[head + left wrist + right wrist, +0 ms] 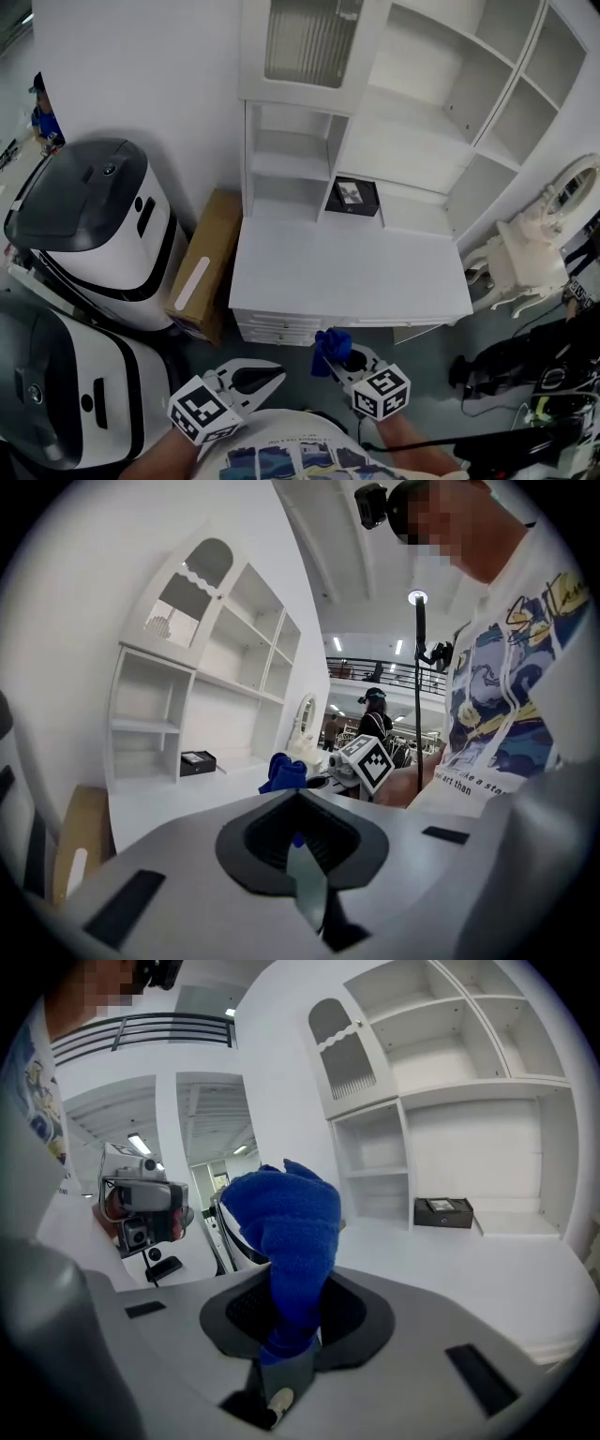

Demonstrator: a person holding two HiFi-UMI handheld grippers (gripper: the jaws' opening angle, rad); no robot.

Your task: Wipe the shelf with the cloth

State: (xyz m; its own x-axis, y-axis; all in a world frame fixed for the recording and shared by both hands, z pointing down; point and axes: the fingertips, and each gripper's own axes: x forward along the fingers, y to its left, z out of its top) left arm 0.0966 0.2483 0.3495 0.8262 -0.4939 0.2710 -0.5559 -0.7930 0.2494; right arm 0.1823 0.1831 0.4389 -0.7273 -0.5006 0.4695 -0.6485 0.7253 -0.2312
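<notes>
**Blue cloth held in the right jaws, away from the shelf**

The right gripper (336, 358) has its jaws shut tight on the blue cloth (328, 343). The cloth is soft and bunched up. In the right gripper view it sticks up out of the jaws like a fat blue lump. The bottom of it is pinched in the middle of the jaws.

The left gripper (277, 374) holds nothing. Its jaws are closed, and the tips meet with nothing between them. It sits just to the left of the right gripper. The two are near each other but not touching.

Both grippers are low down, close to the person's shirt (300, 459). They are in front of the bench (347, 267), by its front edge and the drawers (281, 328). The cloth is not touching the bench or the shelf.

The big white shelf (403, 141) stands at the back of the bench and goes up high. It has many open boxes in it. A small black box (353, 196) sits in a low part of the shelf, right where the bench top starts. The rest of the bench top is plain white.

A flat cardboard box (202, 267) leans beside the bench on the left. Two big white and black machines (94, 216) stand further left. A fancy white chair (525, 258) is on the right.
</notes>
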